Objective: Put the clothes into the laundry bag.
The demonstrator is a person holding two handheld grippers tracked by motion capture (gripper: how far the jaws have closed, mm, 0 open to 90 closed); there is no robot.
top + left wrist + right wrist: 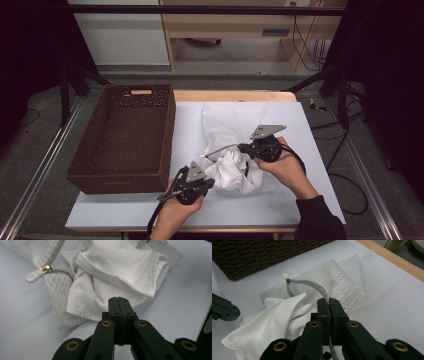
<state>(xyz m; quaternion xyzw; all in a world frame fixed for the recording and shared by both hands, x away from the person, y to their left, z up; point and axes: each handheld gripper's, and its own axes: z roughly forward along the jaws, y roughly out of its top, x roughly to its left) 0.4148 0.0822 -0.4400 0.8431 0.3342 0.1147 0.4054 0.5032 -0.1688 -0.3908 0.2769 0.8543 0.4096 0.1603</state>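
Shut left gripper [118, 298] against white cloth [117, 272]

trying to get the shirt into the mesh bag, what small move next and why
Probably push the white garment toward the mesh bag. The left tongs pinch its edge, the right tongs grip the bag's zipper edge, and much cloth lies outside.

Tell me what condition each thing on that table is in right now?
Mesh laundry bag: lying flat, zipper open.
White garment: crumpled, partly out of the bag's mouth.
Zipper edge: lifted, pinched by the right hand-held gripper.
Left hand-held gripper: jaws shut on the garment's edge.
Wicker basket: upright, nothing visible inside.
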